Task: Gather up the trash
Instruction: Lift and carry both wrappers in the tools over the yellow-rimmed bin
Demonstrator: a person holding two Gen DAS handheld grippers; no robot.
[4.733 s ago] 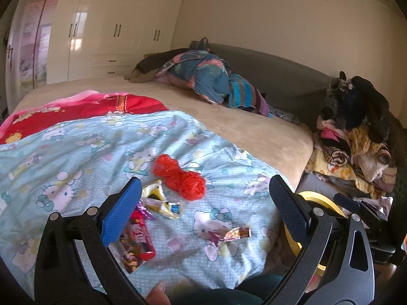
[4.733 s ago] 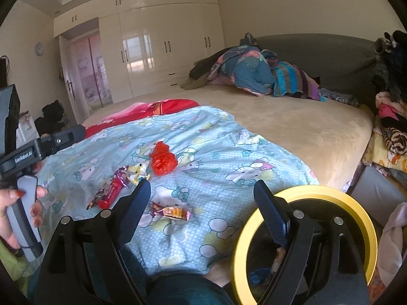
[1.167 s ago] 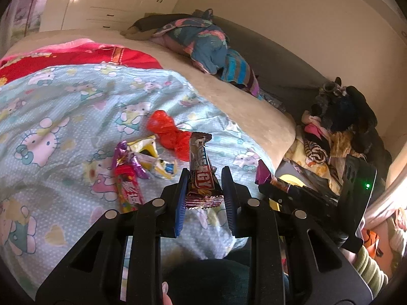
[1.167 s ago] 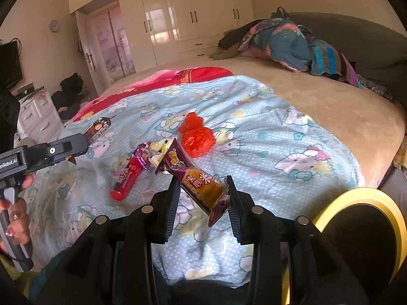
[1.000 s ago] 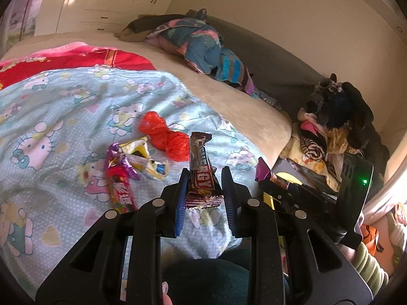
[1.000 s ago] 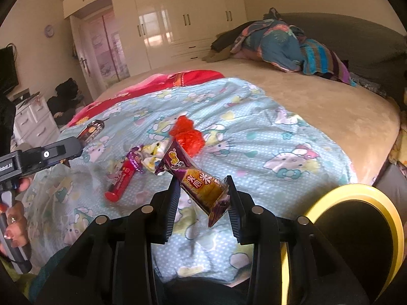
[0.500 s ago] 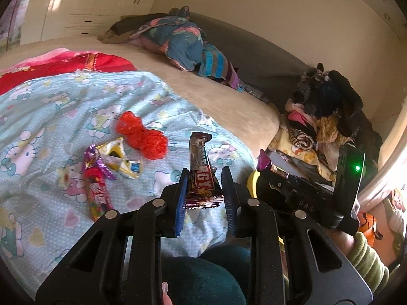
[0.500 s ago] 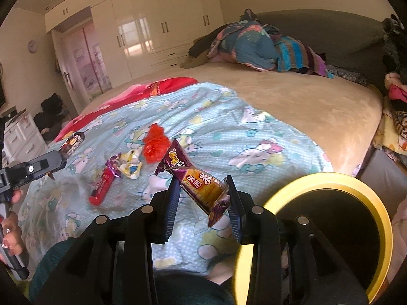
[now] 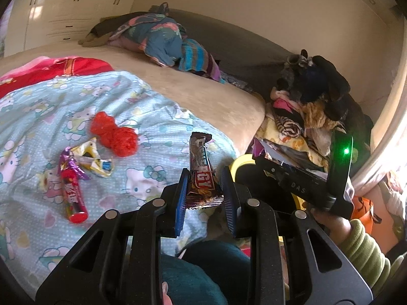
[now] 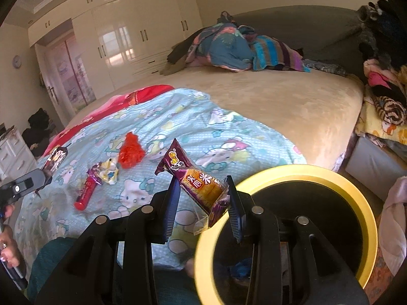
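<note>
The right gripper [image 10: 202, 198] is clenched on a purple and orange snack wrapper [image 10: 197, 180], whose long axis is slanted up and to the left out of the jaws. Directly below and to the right of it the yellow-rimmed bin [image 10: 330, 178] is seen, its open mouth partly under the gripper, so little more than a short carry rightward is judged to be needed. The left gripper [image 9: 203, 193] is clamped on a brown energy bar wrapper [image 9: 201, 170], held upright, and lies farther from the bin (only its yellow edge is glimpsed past the right hand's tool). Three more pieces are left on the bed [image 9: 216, 101], among them a red crumpled wrapper [image 9: 114, 133]
</note>
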